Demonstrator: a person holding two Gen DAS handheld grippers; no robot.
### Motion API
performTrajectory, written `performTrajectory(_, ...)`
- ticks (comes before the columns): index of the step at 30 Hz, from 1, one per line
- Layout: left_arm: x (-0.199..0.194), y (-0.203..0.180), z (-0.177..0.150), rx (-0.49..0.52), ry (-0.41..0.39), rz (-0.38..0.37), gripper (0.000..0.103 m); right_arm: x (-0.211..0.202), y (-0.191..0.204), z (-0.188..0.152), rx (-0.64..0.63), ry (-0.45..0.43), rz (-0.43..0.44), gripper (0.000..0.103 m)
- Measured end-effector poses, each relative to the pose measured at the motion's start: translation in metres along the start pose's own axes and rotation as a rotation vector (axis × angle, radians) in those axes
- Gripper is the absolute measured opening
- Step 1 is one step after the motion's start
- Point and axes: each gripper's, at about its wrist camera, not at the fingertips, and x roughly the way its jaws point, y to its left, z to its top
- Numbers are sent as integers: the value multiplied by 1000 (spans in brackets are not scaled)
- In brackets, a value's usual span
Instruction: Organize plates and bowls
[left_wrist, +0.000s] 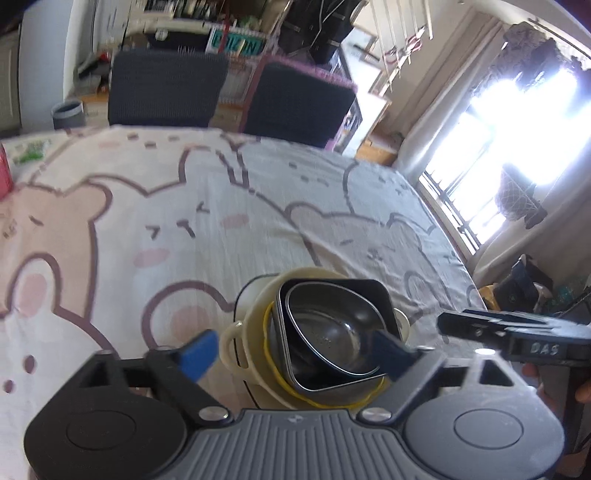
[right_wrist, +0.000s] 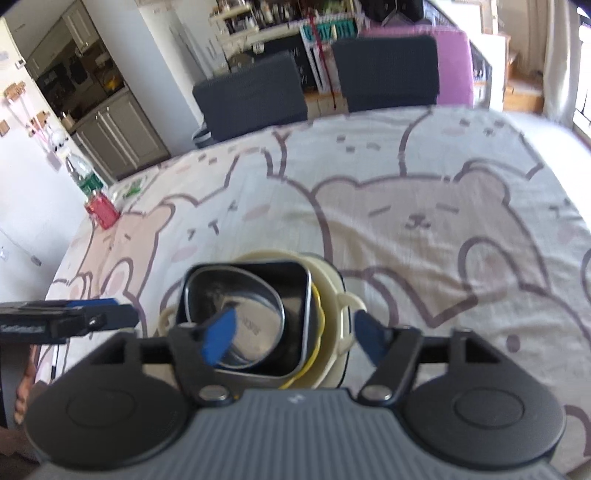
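A stack of dishes stands on the bear-print tablecloth (left_wrist: 192, 221). A cream bowl with handles (left_wrist: 247, 317) (right_wrist: 334, 291) is at the bottom, then a yellow-rimmed dish (left_wrist: 269, 354) (right_wrist: 320, 317), a black square dish (left_wrist: 369, 291) (right_wrist: 291, 277) and a steel bowl (left_wrist: 328, 332) (right_wrist: 258, 325) on top. My left gripper (left_wrist: 295, 352) hovers over the stack, open, its blue fingers apart from the dishes. My right gripper (right_wrist: 295, 338) is also open above the stack, holding nothing. Each gripper's body shows at the edge of the other's view.
Two dark chairs (left_wrist: 166, 88) (left_wrist: 299, 99) stand at the table's far side. A red can (right_wrist: 103, 212) and a clear bottle (right_wrist: 83, 173) sit at the far left corner. A bright window (left_wrist: 517, 122) lies to the right. Cluttered shelves fill the background.
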Motion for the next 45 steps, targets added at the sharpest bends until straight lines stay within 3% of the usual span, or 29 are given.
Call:
performTrajectory(3, -20, -6, -7, 26, -54, 42, 103, -20, 6, -3, -16, -66, -16, 90)
performTrajectory(8, -52, -15, -24, 31, -101, 72, 103, -56, 16, -19, -52, -179, -28, 100)
performTrajectory(18, -103, -46, -78, 104, -219, 122, 103, -114, 37, -77, -137, -333, -55, 103)
performTrajectory(22, -120, -46, -100, 102, -301, 143, 103, -127, 36, -102, -139, -407, -71, 103)
performTrajectory(34, -135, -43, -156, 109, -444, 269, 103, -134, 35, -155, -140, -480, -123, 103)
performTrajectory(45, -123, -46, -183, 165, -437, 307, 103, -123, 36, -182, -155, -468, -173, 102)
